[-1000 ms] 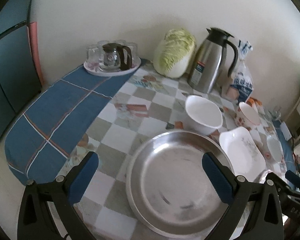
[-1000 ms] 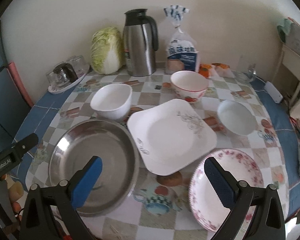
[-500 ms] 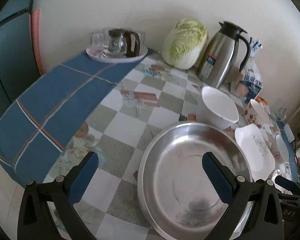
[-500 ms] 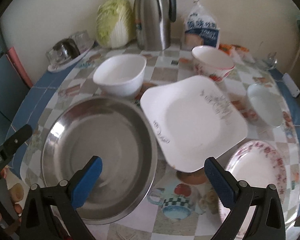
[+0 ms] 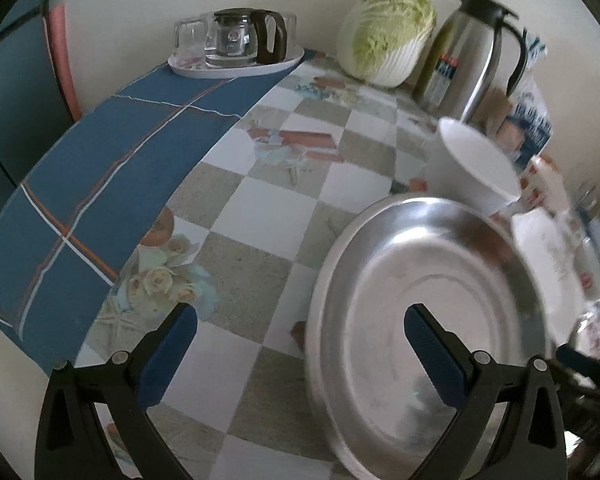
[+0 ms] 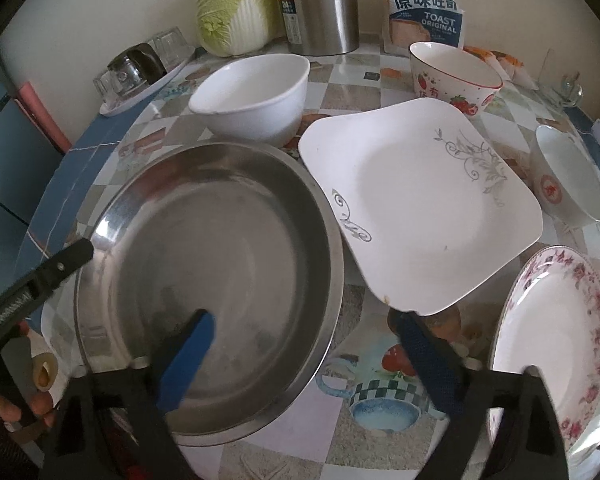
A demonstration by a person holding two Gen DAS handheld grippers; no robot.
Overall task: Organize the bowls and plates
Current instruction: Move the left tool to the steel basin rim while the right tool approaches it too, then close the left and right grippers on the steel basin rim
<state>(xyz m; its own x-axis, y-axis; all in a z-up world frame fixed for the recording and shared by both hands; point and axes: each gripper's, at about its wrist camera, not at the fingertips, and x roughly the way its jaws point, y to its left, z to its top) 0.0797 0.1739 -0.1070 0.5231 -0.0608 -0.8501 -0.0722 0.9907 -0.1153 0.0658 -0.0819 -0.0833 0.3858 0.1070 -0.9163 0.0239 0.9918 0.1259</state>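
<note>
Both tongs have dropped toward the round steel basin [image 6: 208, 280]: right tongs [image 6: 300, 344], just narrowing, straddle its rim ungripped; left tongs [image 5: 300, 336] gape, released.

From my right wrist view, the steel pan [image 6: 204, 272] sits nearest on the table [image 6: 364, 432], at the left. Behind it stands the plain bowl [image 6: 252, 96], just beside its far rim. The square plate [image 6: 420, 208] lies to the pan's right, its edge at the pan's rim. Behind the plate stands the strawberry bowl [image 6: 456, 76]; to its right, the small bowl [image 6: 568, 184]. The floral plate [image 6: 556, 344] lies near me at the right. Along the wall stand the cabbage [image 6: 236, 4], the flask [image 6: 320, 4] and the toast bag [image 6: 426, 20], left to right. At the far left a tray [image 5: 236, 68] holds a glass pot [image 5: 240, 36] and glasses.
</note>
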